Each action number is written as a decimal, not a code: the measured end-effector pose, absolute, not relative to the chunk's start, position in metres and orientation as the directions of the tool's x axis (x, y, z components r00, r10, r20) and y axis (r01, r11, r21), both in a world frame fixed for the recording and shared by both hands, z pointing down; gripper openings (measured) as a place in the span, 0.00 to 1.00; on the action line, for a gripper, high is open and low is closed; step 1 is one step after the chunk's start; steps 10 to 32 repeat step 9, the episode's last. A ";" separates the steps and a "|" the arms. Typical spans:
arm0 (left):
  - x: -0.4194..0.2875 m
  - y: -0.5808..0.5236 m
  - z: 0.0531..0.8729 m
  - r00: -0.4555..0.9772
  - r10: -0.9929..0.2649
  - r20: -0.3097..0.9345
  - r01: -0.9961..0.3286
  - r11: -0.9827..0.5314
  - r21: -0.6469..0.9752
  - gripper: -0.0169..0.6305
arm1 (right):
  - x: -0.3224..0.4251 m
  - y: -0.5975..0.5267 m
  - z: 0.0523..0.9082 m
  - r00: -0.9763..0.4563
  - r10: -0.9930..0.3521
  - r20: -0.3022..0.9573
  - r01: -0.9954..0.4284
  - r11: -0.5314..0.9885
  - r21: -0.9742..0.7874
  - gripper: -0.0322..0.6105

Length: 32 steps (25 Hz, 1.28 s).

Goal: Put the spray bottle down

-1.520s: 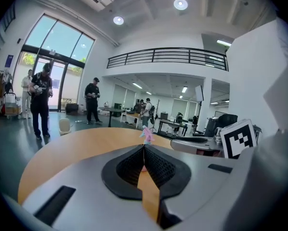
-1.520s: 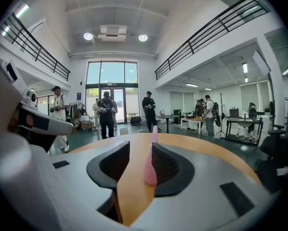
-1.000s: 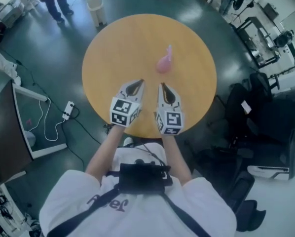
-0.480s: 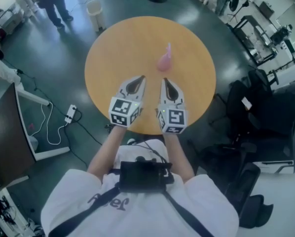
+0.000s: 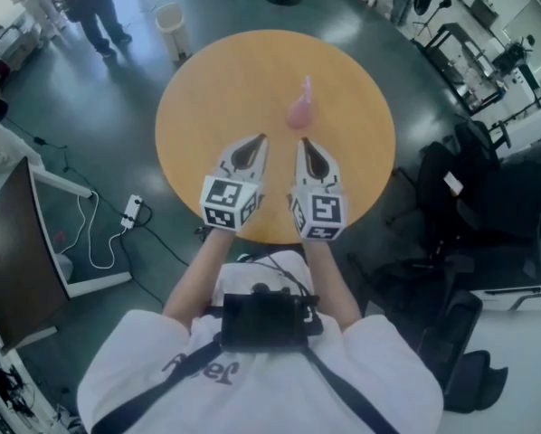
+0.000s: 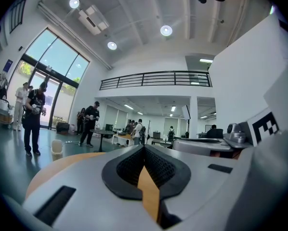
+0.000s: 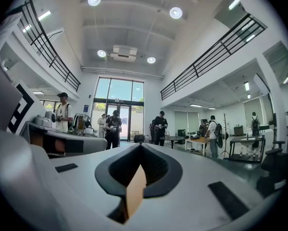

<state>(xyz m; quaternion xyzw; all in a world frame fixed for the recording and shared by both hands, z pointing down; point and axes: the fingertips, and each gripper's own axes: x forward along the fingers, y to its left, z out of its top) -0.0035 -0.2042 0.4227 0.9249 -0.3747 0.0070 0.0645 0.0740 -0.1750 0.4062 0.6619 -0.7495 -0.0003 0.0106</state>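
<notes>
A pink spray bottle (image 5: 300, 107) stands upright on the round wooden table (image 5: 207, 89), right of the middle, with nothing touching it. Both grippers hover side by side over the table's near edge, pointing level at the far side. My left gripper (image 5: 256, 140) is shut and empty. My right gripper (image 5: 301, 142) is shut and empty too, a short way in front of the bottle. In the left gripper view the jaws (image 6: 145, 148) meet with only the tabletop behind them. The right gripper view shows its jaws (image 7: 140, 147) closed with nothing between them. Neither gripper view shows the bottle.
A white bin (image 5: 172, 18) stands on the floor beyond the table. People (image 5: 90, 3) stand at the far left. Black chairs and bags (image 5: 469, 206) crowd the right side. A white cable and power strip (image 5: 130, 208) lie on the floor at the left, near a dark desk (image 5: 13, 251).
Both grippers have risen a little together over the table's near edge. The bottle has stayed where it stands.
</notes>
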 end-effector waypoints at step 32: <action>0.008 -0.204 0.427 0.726 -0.684 0.069 -0.687 -0.716 0.125 0.05 | 0.079 -0.173 0.412 -0.129 -0.991 0.039 -0.991 0.130 0.020 0.08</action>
